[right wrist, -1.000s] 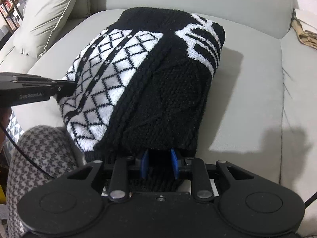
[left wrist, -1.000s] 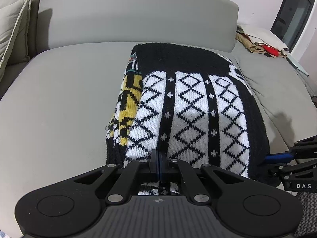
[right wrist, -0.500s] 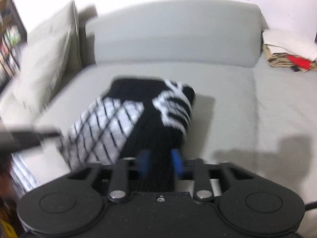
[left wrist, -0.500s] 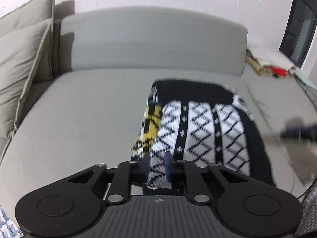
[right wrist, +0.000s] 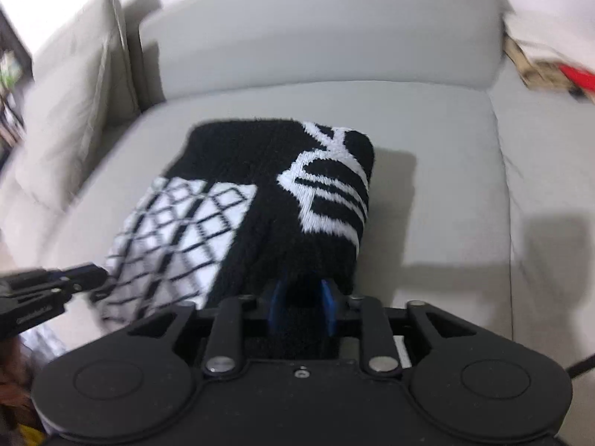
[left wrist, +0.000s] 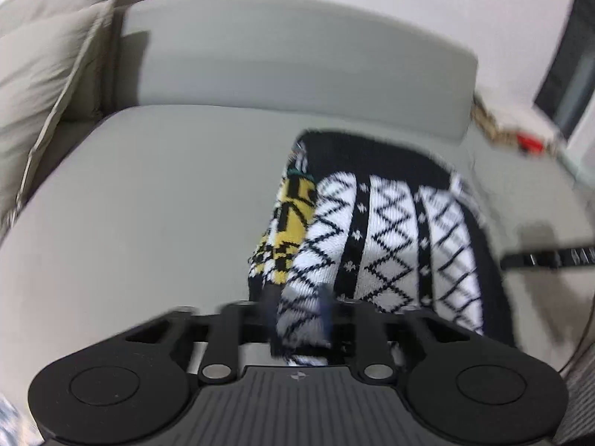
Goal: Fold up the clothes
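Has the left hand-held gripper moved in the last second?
Yes. The left hand-held gripper pulled back from the sofa backrest, its jaws opening around the sweater edge.

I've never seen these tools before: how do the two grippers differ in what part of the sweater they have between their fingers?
The left gripper straddles a white edge with black diamond lines; the right gripper straddles plain black knit. The left sits beside a yellow patterned layer; the right sits below bold white stripes. Both have fingers apart around the near edge of one folded sweater on a grey sofa.
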`<state>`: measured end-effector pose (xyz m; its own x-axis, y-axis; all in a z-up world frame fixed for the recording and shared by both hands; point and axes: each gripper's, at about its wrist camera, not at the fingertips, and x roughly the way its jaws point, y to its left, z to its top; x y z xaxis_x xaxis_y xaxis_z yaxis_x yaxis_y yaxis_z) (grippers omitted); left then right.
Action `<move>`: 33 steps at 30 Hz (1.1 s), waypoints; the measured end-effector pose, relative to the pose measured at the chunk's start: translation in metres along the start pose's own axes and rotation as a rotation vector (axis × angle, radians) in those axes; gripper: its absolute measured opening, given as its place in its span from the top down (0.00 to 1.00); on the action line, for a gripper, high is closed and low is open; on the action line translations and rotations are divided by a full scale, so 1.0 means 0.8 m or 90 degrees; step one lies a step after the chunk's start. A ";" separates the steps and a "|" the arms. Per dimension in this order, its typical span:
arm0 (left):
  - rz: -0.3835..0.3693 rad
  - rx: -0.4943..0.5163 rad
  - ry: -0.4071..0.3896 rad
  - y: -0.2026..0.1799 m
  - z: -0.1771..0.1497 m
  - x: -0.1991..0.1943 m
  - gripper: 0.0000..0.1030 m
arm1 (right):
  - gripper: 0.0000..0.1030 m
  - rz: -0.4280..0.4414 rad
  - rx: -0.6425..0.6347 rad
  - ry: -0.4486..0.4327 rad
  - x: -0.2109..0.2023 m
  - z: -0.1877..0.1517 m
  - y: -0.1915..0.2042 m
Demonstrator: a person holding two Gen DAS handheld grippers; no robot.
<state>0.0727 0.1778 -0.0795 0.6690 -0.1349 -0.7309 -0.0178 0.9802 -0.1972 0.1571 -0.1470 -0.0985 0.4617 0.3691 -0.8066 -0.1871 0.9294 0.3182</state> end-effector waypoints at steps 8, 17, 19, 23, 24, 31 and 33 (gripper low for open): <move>-0.072 -0.096 0.014 0.043 -0.024 -0.063 0.27 | 0.26 0.033 0.078 -0.005 -0.044 -0.039 -0.017; -0.093 -0.165 0.037 0.067 -0.041 0.008 0.12 | 0.02 0.069 0.162 -0.008 -0.078 -0.077 -0.036; -0.138 -0.218 0.036 0.079 -0.043 0.017 0.11 | 0.02 0.074 0.178 -0.005 -0.066 -0.077 -0.040; -0.188 -0.275 0.034 0.094 -0.038 0.026 0.06 | 0.00 0.085 0.209 0.001 -0.044 -0.077 -0.047; -0.185 -0.278 0.037 0.096 -0.035 0.028 0.06 | 0.00 0.088 0.216 0.003 -0.038 -0.077 -0.049; -0.227 -0.322 0.113 0.110 -0.033 0.068 0.05 | 0.00 0.110 0.275 0.016 -0.001 -0.078 -0.064; -0.242 -0.332 0.125 0.114 -0.033 0.078 0.05 | 0.00 0.121 0.297 0.021 0.006 -0.079 -0.072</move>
<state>0.0932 0.2549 -0.1607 0.5528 -0.5294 -0.6436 -0.1973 0.6672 -0.7183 0.1155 -0.1986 -0.1522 0.4277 0.5394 -0.7254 0.1462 0.7506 0.6444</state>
